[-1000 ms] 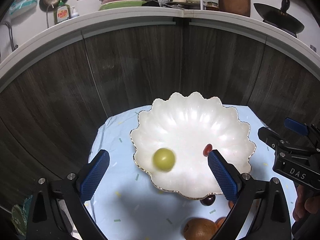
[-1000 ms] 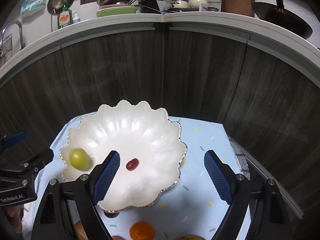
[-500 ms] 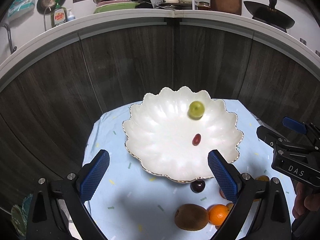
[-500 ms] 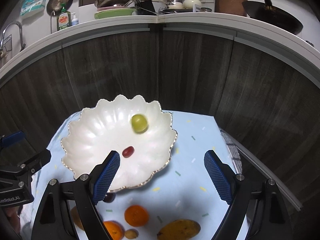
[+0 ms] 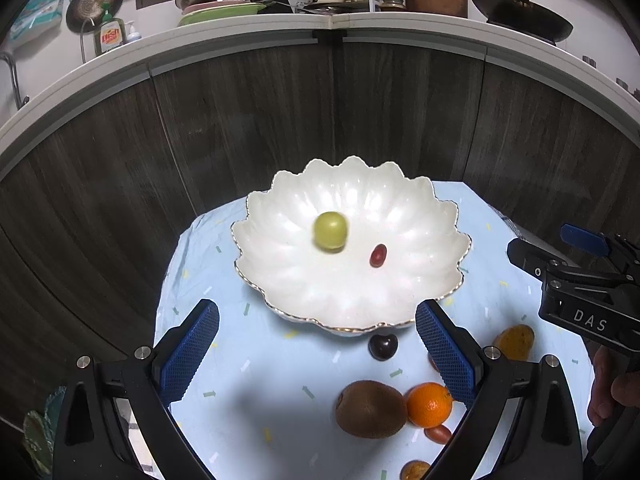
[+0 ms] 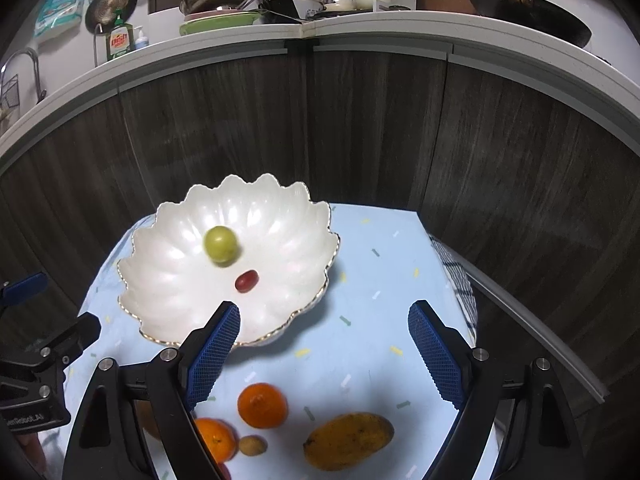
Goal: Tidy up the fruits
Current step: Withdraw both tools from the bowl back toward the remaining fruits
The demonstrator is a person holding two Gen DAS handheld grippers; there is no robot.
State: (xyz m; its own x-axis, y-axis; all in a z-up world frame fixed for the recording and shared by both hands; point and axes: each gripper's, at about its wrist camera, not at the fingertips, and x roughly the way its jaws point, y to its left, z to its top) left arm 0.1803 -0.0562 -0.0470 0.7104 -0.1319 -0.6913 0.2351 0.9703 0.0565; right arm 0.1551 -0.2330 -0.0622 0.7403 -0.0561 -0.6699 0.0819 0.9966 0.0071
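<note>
A white scalloped bowl (image 5: 420, 216) (image 6: 168, 248) stands on the light blue cloth. Inside it lie a green round fruit (image 5: 329, 231) (image 6: 219, 243), blurred, and a small red grape (image 5: 378, 255) (image 6: 246, 281). My left gripper (image 5: 316, 352) is open and empty, in front of the bowl. My right gripper (image 6: 324, 354) is open and empty, to the bowl's right front. On the cloth in front lie a kiwi (image 5: 370, 409), an orange (image 5: 429, 405) (image 6: 262, 405), a second orange (image 6: 214, 438), a dark plum (image 5: 383, 345) and a yellowish mango (image 6: 348, 440) (image 5: 514, 342).
The small table is covered by the blue cloth (image 5: 260, 360) (image 6: 380, 280), with dark wood cabinet panels (image 5: 240, 120) close behind. A small brown fruit (image 6: 252, 445) and a red tomato (image 5: 438, 434) lie among the loose fruit. A checked cloth (image 6: 460, 280) hangs at the right edge.
The green fruit has rolled from the bowl's near left to its far side and back toward the middle. Both grippers have pulled back, bringing the loose fruit in front into view.
</note>
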